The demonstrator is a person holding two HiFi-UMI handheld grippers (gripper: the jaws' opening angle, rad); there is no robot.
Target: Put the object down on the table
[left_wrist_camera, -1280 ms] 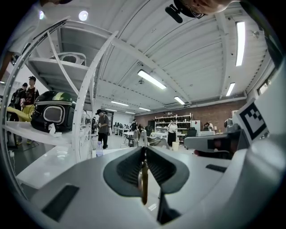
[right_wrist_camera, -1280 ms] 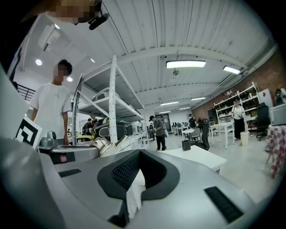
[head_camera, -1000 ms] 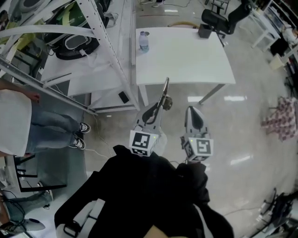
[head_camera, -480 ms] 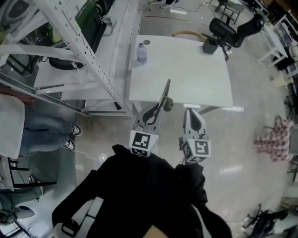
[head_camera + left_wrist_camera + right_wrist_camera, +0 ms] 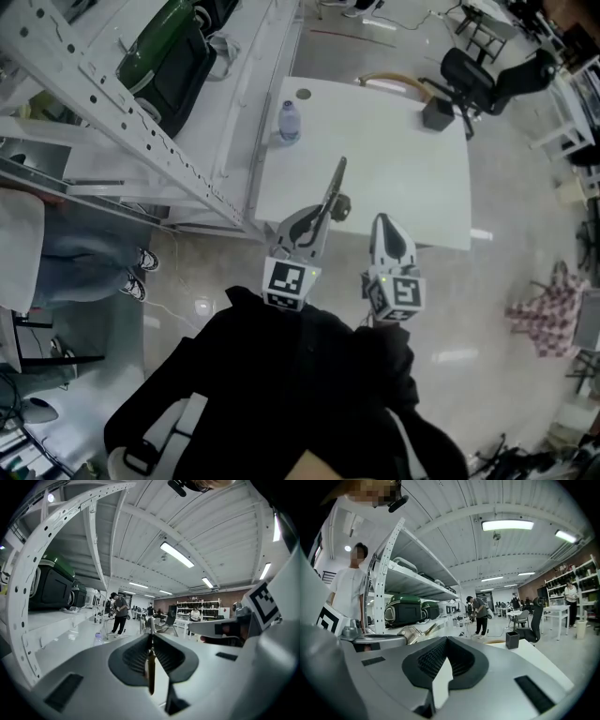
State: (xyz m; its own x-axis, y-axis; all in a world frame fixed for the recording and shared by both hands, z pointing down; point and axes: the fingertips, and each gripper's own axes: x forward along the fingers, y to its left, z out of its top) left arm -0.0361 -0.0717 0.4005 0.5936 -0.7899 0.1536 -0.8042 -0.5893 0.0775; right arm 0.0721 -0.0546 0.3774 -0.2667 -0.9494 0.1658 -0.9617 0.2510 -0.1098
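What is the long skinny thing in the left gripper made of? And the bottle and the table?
The long thin tool in the left gripper looks like metal: thin, grey-brown, with a dull shine. The bottle seems clear plastic: pale and see-through. The table has a smooth white top, perhaps laminate or painted board; the look leaves that open.

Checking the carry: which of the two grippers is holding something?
The left gripper, shut on a thin metal tool pointing toward the white table; the right gripper has its jaws together with nothing between them.
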